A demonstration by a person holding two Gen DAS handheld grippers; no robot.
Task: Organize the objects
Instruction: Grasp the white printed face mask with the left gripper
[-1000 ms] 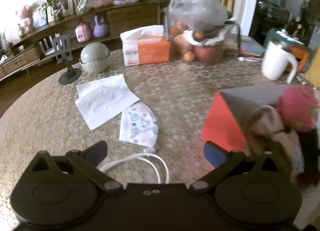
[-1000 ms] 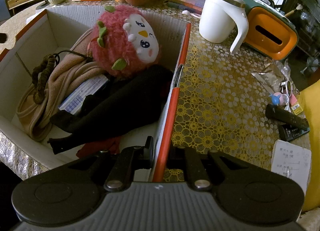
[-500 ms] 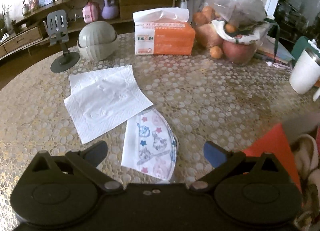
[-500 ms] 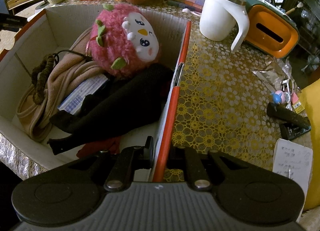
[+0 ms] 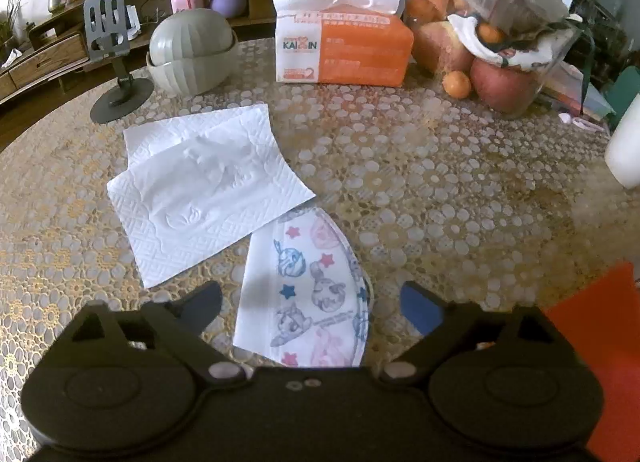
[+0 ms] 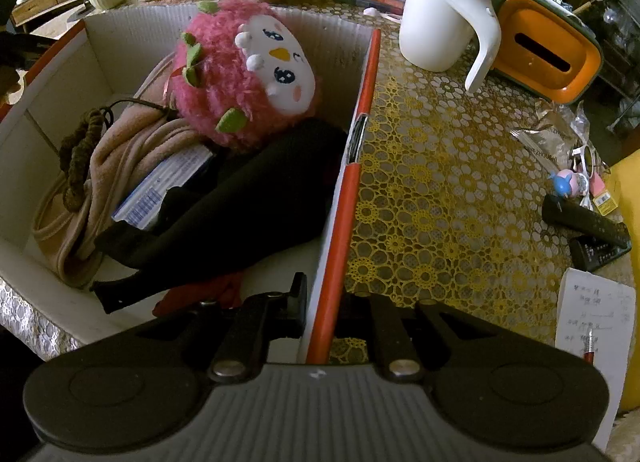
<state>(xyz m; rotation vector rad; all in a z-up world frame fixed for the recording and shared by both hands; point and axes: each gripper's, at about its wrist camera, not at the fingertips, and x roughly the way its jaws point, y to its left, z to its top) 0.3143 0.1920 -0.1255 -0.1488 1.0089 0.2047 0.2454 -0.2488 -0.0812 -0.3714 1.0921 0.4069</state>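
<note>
Left wrist view: the left gripper (image 5: 310,306) angles down over the table, jaws wide but closing, the patterned face mask (image 5: 304,298) lying between them at lower centre, untouched.

Right wrist view: the right gripper (image 6: 320,302) tilts downward, clamped on the box (image 6: 340,197)'s red wall at bottom centre.

Daylight from windows at upper right, dim box interior, sharp focus, fisheye-bent edges, dark corners

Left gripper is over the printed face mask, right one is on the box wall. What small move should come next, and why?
Probably lower the left gripper a little so its closing jaws pinch the face mask, which lies flat between them, not yet pressed. The right gripper is clamped on the box wall, steadying it.
</note>
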